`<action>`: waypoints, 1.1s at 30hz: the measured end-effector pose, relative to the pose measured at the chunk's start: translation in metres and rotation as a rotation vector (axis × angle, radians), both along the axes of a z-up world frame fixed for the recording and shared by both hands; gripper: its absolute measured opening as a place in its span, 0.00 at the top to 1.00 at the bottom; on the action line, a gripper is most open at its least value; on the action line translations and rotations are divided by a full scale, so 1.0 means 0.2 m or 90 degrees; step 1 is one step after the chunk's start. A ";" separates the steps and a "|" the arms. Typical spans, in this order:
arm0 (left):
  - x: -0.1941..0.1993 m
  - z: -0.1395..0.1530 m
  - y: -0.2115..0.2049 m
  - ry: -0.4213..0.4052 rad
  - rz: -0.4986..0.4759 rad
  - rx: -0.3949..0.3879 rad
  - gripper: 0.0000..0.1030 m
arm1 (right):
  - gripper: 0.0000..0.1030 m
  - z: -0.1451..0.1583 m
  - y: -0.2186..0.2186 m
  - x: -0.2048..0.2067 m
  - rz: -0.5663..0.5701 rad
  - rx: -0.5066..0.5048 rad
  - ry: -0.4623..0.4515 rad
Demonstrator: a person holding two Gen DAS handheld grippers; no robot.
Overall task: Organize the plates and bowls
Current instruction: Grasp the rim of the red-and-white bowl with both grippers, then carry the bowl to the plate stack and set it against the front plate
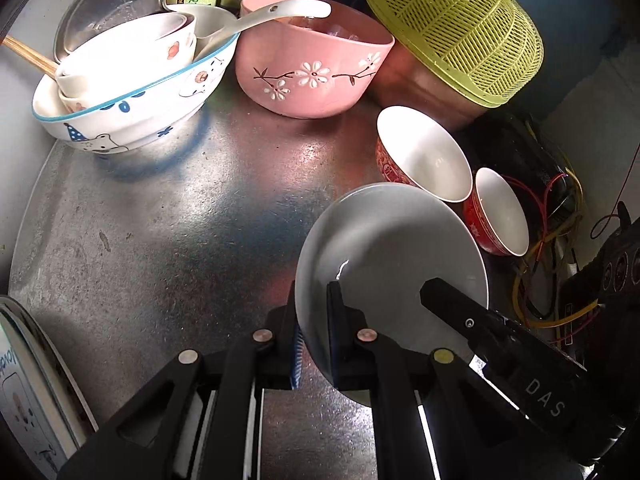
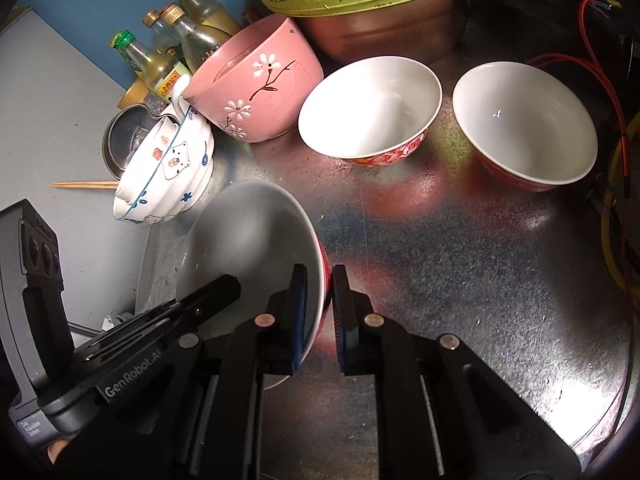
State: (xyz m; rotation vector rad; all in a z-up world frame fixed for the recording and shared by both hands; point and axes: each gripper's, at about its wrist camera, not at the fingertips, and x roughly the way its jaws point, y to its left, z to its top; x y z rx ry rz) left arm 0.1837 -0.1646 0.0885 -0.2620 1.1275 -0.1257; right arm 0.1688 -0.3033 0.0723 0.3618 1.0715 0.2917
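A white bowl with a red outside is held over the metal tray by both grippers. My left gripper is shut on its left rim. My right gripper is shut on its opposite rim; it shows in the left wrist view reaching in from the right. Two more red-patterned bowls stand on the tray beyond. A pink flowered bowl and a white bear-print bowl stacked with smaller bowls and a spoon sit at the back.
A yellow-green plastic basket lies upside down over a copper-coloured pot. Sauce bottles, a steel lid and chopsticks are at the back left. Loose red and yellow wires lie off the tray's right edge.
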 end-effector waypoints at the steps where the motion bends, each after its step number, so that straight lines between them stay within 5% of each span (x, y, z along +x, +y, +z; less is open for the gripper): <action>1: -0.02 0.00 0.01 -0.002 0.000 0.001 0.92 | 0.88 0.01 0.00 -0.02 0.001 -0.001 -0.002; 33: -0.63 0.26 0.66 -0.050 0.161 0.024 0.92 | 0.88 0.20 0.68 -0.42 0.154 -0.005 -0.055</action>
